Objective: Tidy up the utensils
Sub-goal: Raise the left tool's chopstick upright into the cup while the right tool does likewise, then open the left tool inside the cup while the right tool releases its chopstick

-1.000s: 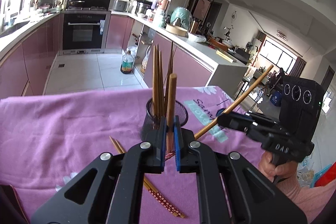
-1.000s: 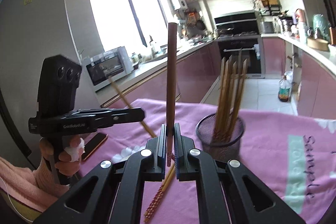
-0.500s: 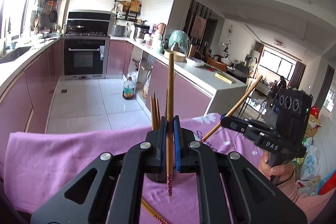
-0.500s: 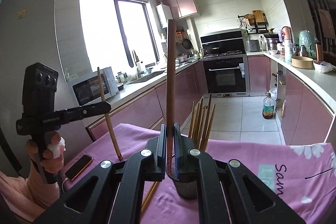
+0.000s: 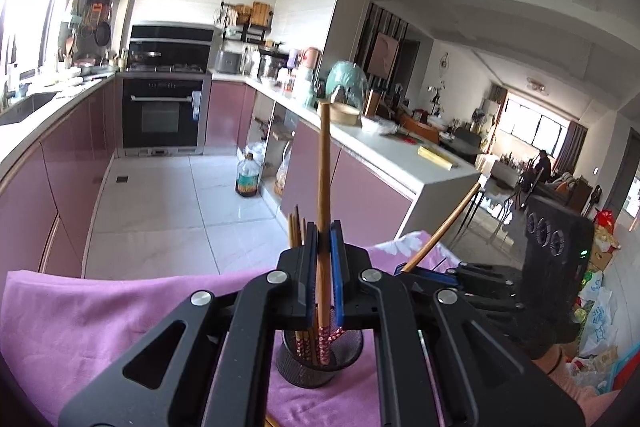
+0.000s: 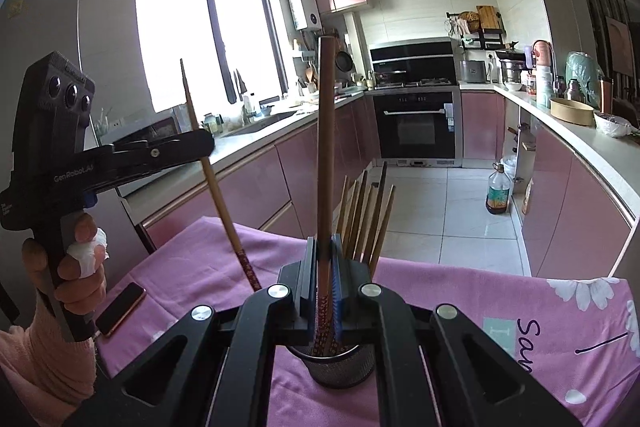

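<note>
A black mesh holder (image 5: 320, 363) stands on the pink cloth with several chopsticks (image 6: 366, 217) upright in it. It also shows in the right wrist view (image 6: 340, 367). My left gripper (image 5: 324, 267) is shut on a wooden chopstick (image 5: 323, 187), held upright with its patterned tip just above the holder. My right gripper (image 6: 324, 267) is shut on another chopstick (image 6: 325, 147), upright, its patterned tip over the holder's rim. The left gripper also shows in the right wrist view (image 6: 206, 147), and the right gripper in the left wrist view (image 5: 404, 269).
A phone (image 6: 120, 309) lies on the pink cloth (image 5: 100, 319) near the table's left edge. Kitchen counters (image 5: 384, 147), an oven (image 6: 416, 123) and the floor lie beyond the table.
Both grippers rose and came in over the holder, each turning its chopstick upright. The chopsticks lying on the cloth have dropped out of view.
</note>
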Motion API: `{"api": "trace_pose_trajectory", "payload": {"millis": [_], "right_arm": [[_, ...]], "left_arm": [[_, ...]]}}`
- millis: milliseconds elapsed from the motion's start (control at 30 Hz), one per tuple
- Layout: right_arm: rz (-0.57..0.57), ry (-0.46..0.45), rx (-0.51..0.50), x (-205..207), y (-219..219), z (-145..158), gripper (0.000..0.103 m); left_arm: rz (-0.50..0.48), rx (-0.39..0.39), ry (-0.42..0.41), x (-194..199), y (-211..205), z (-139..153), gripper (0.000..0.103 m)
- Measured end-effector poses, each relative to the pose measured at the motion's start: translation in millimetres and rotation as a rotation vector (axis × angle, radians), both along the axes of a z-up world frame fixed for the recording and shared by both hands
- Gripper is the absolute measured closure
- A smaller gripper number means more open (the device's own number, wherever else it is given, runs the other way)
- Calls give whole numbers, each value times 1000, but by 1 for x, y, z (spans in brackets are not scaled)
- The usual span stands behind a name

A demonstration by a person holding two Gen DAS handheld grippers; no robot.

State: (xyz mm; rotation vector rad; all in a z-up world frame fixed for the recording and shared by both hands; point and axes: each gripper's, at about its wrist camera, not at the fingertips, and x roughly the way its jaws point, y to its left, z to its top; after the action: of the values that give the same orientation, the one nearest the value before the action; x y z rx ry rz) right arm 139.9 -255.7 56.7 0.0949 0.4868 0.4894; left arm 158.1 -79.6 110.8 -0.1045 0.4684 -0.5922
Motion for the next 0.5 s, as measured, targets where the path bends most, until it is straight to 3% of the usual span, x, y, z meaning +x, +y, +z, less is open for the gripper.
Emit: {"api": "trace_pose_trajectory", "payload": {"millis": [500], "right_arm": [[29,171,-72,31,13,-33,97]], "left_arm": [[-41,163,175,57,-18,-57,96]]}}
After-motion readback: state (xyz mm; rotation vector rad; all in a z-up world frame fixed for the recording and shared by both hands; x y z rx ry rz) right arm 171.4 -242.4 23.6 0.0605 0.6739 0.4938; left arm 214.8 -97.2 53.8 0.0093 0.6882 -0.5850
